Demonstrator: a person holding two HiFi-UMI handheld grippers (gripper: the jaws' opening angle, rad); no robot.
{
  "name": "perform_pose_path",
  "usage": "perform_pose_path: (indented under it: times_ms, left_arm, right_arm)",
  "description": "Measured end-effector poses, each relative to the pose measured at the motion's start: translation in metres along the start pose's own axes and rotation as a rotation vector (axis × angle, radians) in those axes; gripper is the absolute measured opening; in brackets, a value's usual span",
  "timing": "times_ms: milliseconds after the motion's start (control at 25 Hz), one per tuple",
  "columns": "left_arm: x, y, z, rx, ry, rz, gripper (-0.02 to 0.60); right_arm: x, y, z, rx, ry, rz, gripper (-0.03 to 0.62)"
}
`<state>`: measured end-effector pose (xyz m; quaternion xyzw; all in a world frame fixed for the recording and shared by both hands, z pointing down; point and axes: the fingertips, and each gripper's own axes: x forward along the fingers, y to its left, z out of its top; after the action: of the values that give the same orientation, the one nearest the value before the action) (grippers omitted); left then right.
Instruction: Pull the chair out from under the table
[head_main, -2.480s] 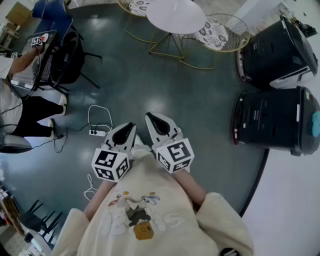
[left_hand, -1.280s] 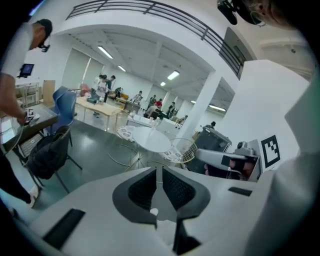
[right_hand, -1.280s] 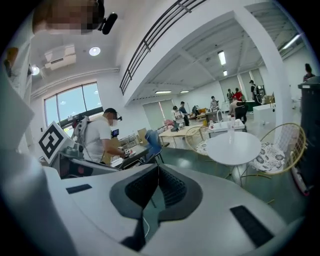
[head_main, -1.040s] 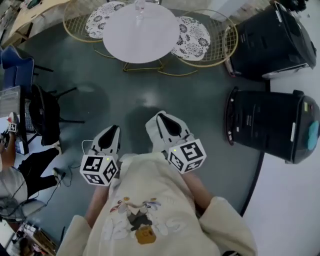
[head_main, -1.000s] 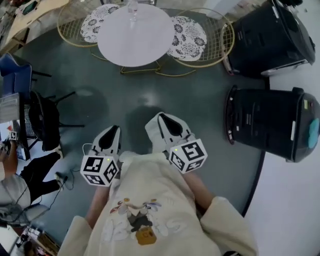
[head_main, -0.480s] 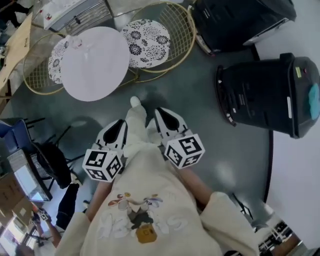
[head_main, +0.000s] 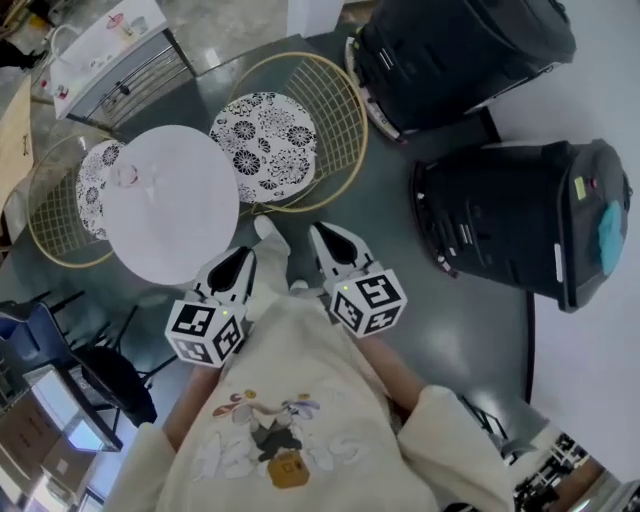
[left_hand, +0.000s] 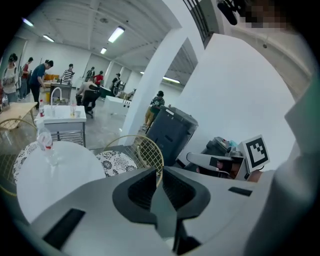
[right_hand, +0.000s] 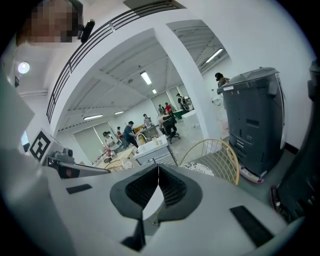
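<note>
Approach stage: neither gripper has reached a chair.

- Far left: a gold wire chair (head_main: 50, 225) sits with its patterned seat partly under the round white table (head_main: 175, 225). A drinking glass (head_main: 125, 176) stands near the table's left edge.
- Left gripper (head_main: 243, 258): its jaws are a sliver apart with nothing between them. It hangs over the floor just off the table's near edge.
- Second gold wire chair (head_main: 330, 110): it stands at the table's right edge, seat just tucked against the tabletop and curved backrest facing outward. Both grippers point roughly toward it, so it is the likely target.
- Right gripper (head_main: 322, 235): clenched on nothing, pads meeting at the tip, well apart from the backrest.
- Right: two large black units (head_main: 520, 225) stand close behind that chair.

Recommendation: spread the jaws before contact and take the top rim of the backrest, one gripper on each side of its crown. Close firmly on the thin wire, which looks likely to slip or twist in the pads. Draw the chair straight away from the table and keep it level, so the legs do not catch and the glass is not jolted. Stop short of the black units.
</note>
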<state>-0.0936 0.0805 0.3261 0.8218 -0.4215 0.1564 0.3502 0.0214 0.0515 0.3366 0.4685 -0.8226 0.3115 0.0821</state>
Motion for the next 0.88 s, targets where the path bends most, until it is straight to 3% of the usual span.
perform_pose_path:
  times_ms: [240,680,880]
  left_arm:
    - [0.052,0.043,0.051,0.0,0.018,-0.019,0.046]
    - [0.097,0.05,0.1,-0.023,-0.019,-0.034,0.046]
    - [0.128,0.046,0.11,-0.033,-0.011,-0.004,0.046]
  right_arm:
    - [0.07,-0.024,0.053,-0.012,-0.012,-0.004,0.008]
    - [0.11,-0.068,0.089,-0.038,0.069,-0.056,0.009]
    - [0.117,-0.098,0.102,-0.117,0.108,-0.026,0.009]
